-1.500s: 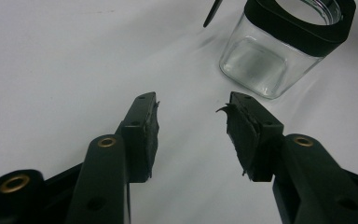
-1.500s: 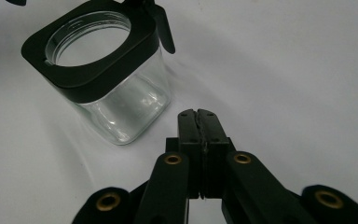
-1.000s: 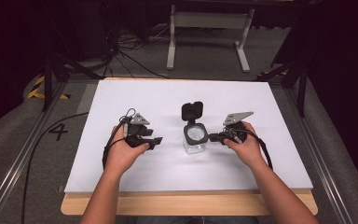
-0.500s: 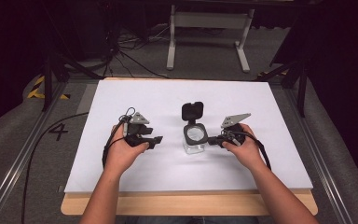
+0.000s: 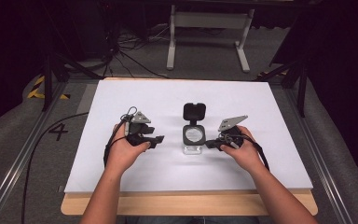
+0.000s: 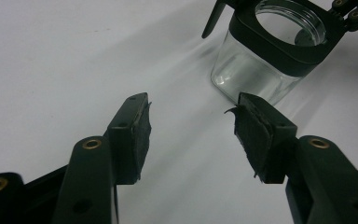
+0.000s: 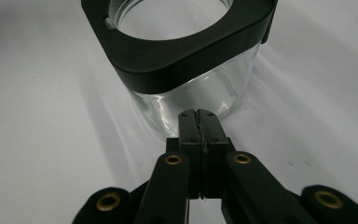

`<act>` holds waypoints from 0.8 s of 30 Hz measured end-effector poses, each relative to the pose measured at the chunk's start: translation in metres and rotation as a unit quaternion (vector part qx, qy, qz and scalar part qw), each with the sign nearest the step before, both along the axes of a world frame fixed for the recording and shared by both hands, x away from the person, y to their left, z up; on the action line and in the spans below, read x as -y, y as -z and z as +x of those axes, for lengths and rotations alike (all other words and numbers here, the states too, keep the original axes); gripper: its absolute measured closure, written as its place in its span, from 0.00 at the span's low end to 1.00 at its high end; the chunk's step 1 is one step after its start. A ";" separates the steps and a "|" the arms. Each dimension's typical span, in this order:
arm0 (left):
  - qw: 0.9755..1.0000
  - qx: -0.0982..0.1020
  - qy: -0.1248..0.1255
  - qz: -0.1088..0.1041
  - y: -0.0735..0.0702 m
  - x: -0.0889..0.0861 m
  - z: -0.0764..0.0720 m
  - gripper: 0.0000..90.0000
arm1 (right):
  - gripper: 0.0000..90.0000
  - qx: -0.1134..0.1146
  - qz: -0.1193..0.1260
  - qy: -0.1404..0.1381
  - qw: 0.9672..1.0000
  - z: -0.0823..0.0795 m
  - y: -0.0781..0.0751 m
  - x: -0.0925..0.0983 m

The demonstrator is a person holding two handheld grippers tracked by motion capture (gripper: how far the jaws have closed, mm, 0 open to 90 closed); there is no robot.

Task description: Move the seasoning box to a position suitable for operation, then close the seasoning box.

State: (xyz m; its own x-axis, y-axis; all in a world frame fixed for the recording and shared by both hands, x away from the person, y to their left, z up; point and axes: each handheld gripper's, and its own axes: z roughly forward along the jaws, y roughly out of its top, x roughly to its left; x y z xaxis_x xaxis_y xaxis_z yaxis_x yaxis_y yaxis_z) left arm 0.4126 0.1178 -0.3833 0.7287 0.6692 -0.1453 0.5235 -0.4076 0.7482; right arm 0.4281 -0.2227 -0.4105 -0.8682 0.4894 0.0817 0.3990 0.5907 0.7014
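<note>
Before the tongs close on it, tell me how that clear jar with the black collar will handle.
The jar looks like rigid glass or clear plastic, so probably stiff, smooth and somewhat slippery. Its squarish, flat-sided body should not roll. The open lid hinged at the back may swing when the jar is lifted.

a lab: dark curtains (image 5: 9,56), floor cables (image 5: 130,51), metal stand (image 5: 209,28)

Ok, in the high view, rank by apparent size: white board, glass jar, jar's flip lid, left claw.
1. White board
2. Left claw, its whole tool
3. Glass jar
4. Flip lid, close to the jar; unsure.
</note>
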 end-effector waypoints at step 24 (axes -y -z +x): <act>0.993 -0.009 0.111 -0.030 -0.014 0.019 -0.015 0.94 | 1.00 0.047 0.061 0.027 0.997 0.023 -0.070 0.023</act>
State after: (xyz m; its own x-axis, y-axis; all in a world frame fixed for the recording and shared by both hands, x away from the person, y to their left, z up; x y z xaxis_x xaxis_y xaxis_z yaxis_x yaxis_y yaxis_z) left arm 0.3977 0.0987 -0.3694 0.8548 0.4812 -0.1940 0.4384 -0.4697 0.7663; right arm 0.4508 -0.2460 -0.3405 -0.8475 0.5270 0.0634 0.3576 0.4786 0.8019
